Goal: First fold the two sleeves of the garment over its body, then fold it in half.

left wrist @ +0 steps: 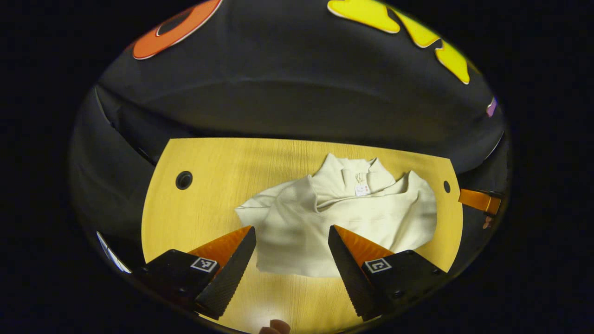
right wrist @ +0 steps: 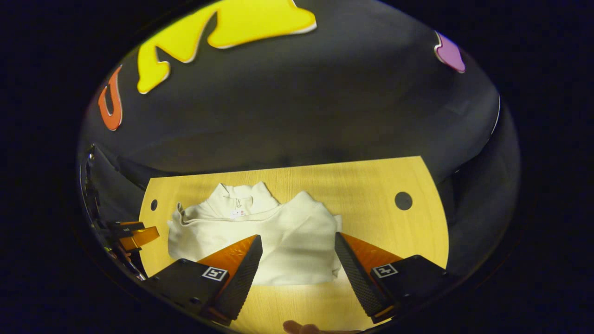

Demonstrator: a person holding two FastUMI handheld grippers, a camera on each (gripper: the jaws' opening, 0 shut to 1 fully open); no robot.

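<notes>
Your left gripper (left wrist: pixel 292 234) hangs with its jaws spread wide and nothing between them, low in the left gripper view, aimed at the near hem of the cream garment (left wrist: pixel 334 218). Your right gripper (right wrist: pixel 299 243) is the same in its own view — wide apart, holding nothing, above the hem.

The garment (right wrist: pixel 260 236) lies mid-table (left wrist: pixel 209 185), collar toward the far edge at the frame's centre. It is bunched: one sleeve appears drawn over the body, with loose ridges near the collar and an uneven hem. Whether both sleeves are across, I cannot tell.

For any fold here, pinch a single layer at an edge, lift only slightly, and carry it flat so the ridges do not deepen — smooth before creasing.

No containers are in sight; the table's dark holes (left wrist: pixel 184 180) hold nothing visible.
</notes>
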